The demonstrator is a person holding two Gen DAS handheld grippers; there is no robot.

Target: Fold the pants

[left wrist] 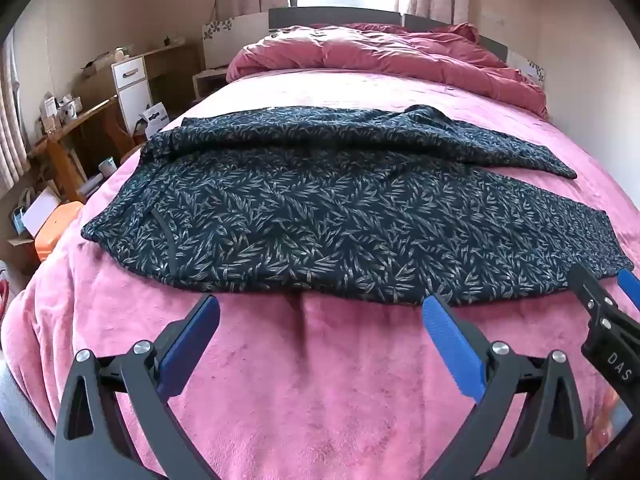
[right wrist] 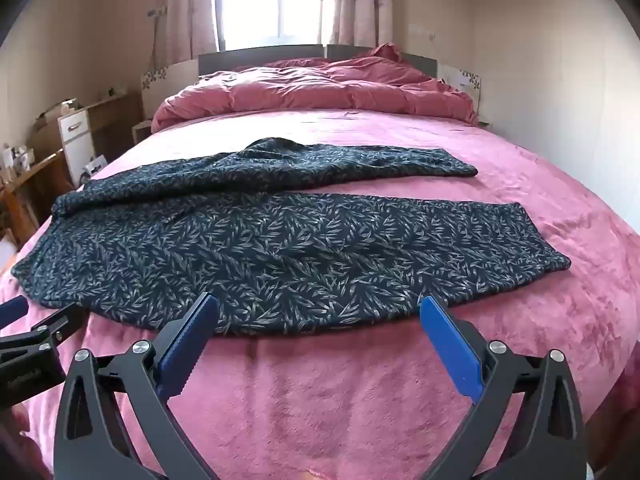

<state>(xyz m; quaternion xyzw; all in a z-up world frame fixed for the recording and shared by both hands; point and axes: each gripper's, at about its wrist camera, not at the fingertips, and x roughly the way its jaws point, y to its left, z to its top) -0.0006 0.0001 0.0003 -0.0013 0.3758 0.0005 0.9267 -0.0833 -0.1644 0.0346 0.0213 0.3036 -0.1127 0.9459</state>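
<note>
Left gripper: the left gripper (left wrist: 320, 308) hangs over the near edge of the bed with its blue-padded jaws spread to their widest, gripping nothing; its fingertips (left wrist: 210, 306) sit just short of the trousers' near hem edge, and whether they brush the cloth cannot be told.

Right gripper: the right gripper (right wrist: 318, 306) is likewise spread wide and empty, its fingertips (right wrist: 430, 306) over the near edge of the fabric; contact cannot be told. It shows at the right edge of the left wrist view (left wrist: 600, 304).

Pants: dark navy leaf-print pants (right wrist: 280, 248) lie flat on the pink fleece blanket (right wrist: 320, 392), across the foot half of the bed.

Long axis: runs side to side across the bed, waistband (left wrist: 116, 200) toward the left, leg cuffs (right wrist: 540, 240) toward the right.

Legs: the two legs lie side by side, the near one spread flat, the far one (right wrist: 360, 160) rumpled and splayed slightly away at the cuff.

Backdrop: a rose duvet (right wrist: 320, 96) is bunched at the headboard, below a curtained window (right wrist: 276, 0).
</note>
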